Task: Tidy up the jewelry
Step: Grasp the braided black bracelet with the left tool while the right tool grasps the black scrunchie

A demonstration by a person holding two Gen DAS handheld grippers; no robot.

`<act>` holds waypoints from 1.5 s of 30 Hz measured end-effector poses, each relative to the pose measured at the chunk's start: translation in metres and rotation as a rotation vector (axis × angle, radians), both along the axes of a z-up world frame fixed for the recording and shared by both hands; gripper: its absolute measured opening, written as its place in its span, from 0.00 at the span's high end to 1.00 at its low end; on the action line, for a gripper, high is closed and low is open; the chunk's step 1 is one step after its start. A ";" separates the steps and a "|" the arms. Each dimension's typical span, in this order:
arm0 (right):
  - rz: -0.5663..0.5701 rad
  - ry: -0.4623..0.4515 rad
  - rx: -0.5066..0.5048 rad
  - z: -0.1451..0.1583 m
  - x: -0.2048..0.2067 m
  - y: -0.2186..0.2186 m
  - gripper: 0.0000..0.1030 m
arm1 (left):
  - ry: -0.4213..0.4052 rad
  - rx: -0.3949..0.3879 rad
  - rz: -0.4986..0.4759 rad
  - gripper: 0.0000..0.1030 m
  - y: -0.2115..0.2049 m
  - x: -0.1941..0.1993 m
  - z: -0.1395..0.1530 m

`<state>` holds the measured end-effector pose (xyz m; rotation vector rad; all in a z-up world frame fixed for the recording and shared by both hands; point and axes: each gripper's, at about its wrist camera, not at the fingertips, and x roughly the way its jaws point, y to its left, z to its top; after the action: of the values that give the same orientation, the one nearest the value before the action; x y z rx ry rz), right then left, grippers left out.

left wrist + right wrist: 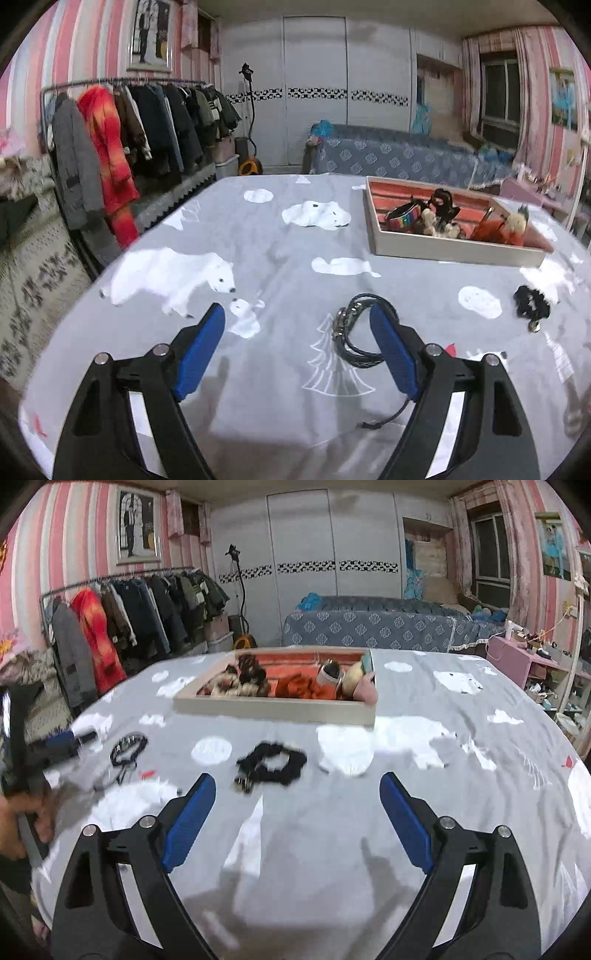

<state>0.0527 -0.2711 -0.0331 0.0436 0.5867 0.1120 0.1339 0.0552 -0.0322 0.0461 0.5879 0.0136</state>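
Both of my tools hang just above the table (280,229), jaws spread wide and nothing between the pads. My left tool (297,314) has its right finger crossing in front of a black braided bracelet (351,332), which lies flat on the grey bear-print cloth. I judge I am lining up to take it, but the pads are not on it yet. My right tool (297,784) points at a black scrunchie (273,762) a little further out, with a small metal charm at its near left edge; that too lies loose and untouched.

So I count two pieces out on the cloth, one ahead of each tool, which suits a pickup with both hands at once.

Further away sits one tray (273,707) with a pale rim and a red lining, the likely home for both pieces. Inside it I make out a striped bangle (404,218), a dark hair claw (441,199), an orange fabric piece (299,686) and some fluffy ties. They overlap too much for an exact count.
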 end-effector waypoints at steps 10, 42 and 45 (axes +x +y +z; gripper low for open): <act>-0.038 0.029 -0.046 -0.007 0.003 0.000 0.14 | 0.105 0.038 -0.089 0.23 -0.011 0.017 -0.012; 0.075 0.302 -0.081 -0.051 0.131 0.015 0.87 | 0.279 0.087 -0.207 0.74 -0.037 0.083 -0.048; 0.087 0.291 -0.061 -0.049 0.129 0.014 0.88 | 0.271 0.091 -0.218 0.80 -0.040 0.079 -0.046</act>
<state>0.1814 -0.2572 -0.0822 -0.0256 0.8823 0.1742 0.2124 0.0155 -0.0779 0.2030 0.8507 -0.1804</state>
